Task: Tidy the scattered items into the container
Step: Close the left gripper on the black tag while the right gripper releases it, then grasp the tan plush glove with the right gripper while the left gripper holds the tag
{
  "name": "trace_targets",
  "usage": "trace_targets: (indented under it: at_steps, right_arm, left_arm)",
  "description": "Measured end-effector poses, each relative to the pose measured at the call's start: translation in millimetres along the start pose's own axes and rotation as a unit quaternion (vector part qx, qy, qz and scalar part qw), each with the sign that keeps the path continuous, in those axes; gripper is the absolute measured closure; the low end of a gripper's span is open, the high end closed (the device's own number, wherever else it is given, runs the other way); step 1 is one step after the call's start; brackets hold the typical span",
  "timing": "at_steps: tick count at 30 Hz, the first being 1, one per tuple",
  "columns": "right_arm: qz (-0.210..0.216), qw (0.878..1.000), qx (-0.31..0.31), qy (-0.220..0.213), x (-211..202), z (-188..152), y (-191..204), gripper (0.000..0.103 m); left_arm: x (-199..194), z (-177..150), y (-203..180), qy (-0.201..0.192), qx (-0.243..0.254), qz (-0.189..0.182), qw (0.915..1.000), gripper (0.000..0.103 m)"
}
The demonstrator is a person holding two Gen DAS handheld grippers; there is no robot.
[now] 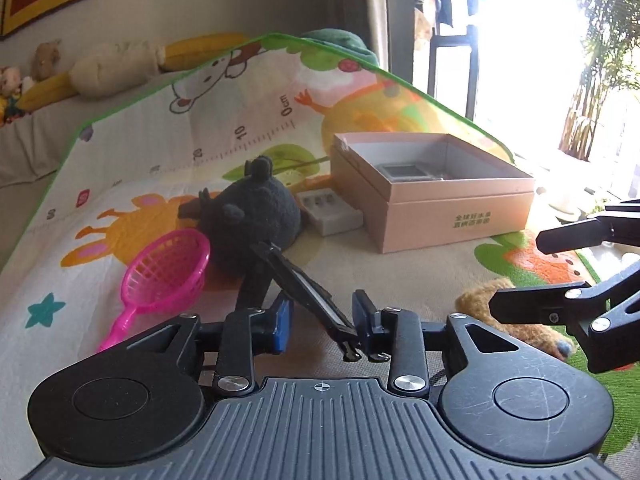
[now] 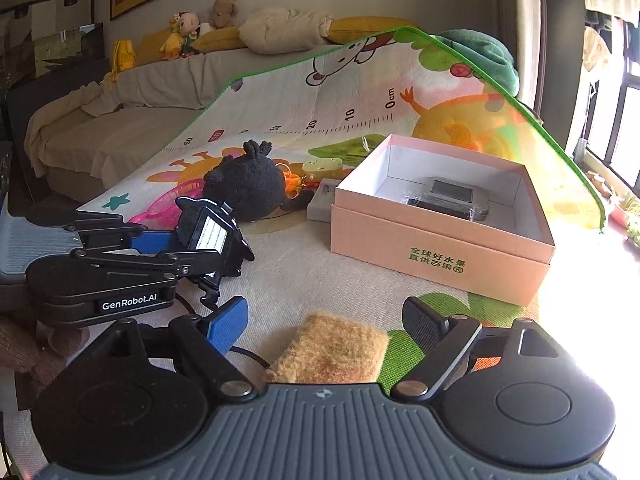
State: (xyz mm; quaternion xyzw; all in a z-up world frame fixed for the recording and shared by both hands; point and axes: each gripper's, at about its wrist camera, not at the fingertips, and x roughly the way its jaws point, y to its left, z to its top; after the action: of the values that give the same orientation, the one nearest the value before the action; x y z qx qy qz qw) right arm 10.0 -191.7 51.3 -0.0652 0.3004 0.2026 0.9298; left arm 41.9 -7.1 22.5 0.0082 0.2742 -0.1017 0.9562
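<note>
A play mat (image 1: 140,152) printed with cartoon animals and a ruler strip lay flat, with its far part propped up against a sofa (image 2: 132,128).

On the right half of the mat stood a pink box (image 1: 452,216), the container, with no lid on it. A grey device (image 2: 452,194) lay inside.

Left of the box sat a round black plush (image 1: 256,208). A small white tray (image 1: 332,212) lay between the two, and a pink toy racket (image 1: 168,268) lay in front of the plush.

The left gripper (image 1: 322,316) stood part open. A flat black gadget (image 1: 296,280) with a white panel slanted between its blue pads (image 1: 282,324). It lay close against the right pad, with a gap at the left one. Whether the pads pressed on it could not be told.

The right gripper (image 2: 324,320) stood wide. A tan plush (image 2: 332,348) lay on the mat between its fingers, clear of both pads. The plush lay near the box, in front of it, still outside it.
</note>
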Motion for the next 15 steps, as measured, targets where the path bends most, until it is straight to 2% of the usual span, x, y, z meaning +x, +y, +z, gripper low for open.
trace_targets:
  at_steps: [3, 6, 8, 9, 10, 11, 12, 15]
  right_arm:
    - [-0.002, 1.0, 0.004, 0.014, 3, -8, 1, 0.018]
    - [-0.007, 0.999, 0.015, 0.038, 9, -19, -1, 0.018]
    - [-0.008, 0.998, 0.024, 0.05, 13, -24, -3, 0.018]
    - [-0.007, 0.998, 0.026, 0.054, 14, -26, -4, 0.021]
    - [-0.005, 0.998, 0.027, 0.059, 16, -27, -4, 0.035]
    - [-0.003, 0.998, 0.024, 0.064, 17, -28, -3, 0.044]
    - [-0.007, 0.998, 0.016, 0.06, 16, -29, -1, 0.047]
    - [-0.002, 0.998, 0.003, 0.059, 11, -30, 2, 0.068]
  left_arm:
    - [22, 8, 4, 0.022, -0.024, -0.008, 0.9995, 0.048]
    - [38, 13, 4, 0.035, -0.016, 0.002, 0.9993, 0.052]
    - [42, 13, 4, 0.039, -0.011, 0.008, 0.9992, 0.075]
    - [42, 12, 5, 0.039, -0.011, 0.007, 0.9992, 0.076]
    - [40, 11, 6, 0.039, -0.01, 0.004, 0.9992, 0.08]
    - [37, 10, 5, 0.039, -0.007, 0.002, 0.9992, 0.082]
    - [33, 9, 4, 0.037, -0.003, 0.0, 0.9993, 0.083]
    - [14, 6, -3, 0.029, 0.009, -0.007, 0.9995, 0.088]
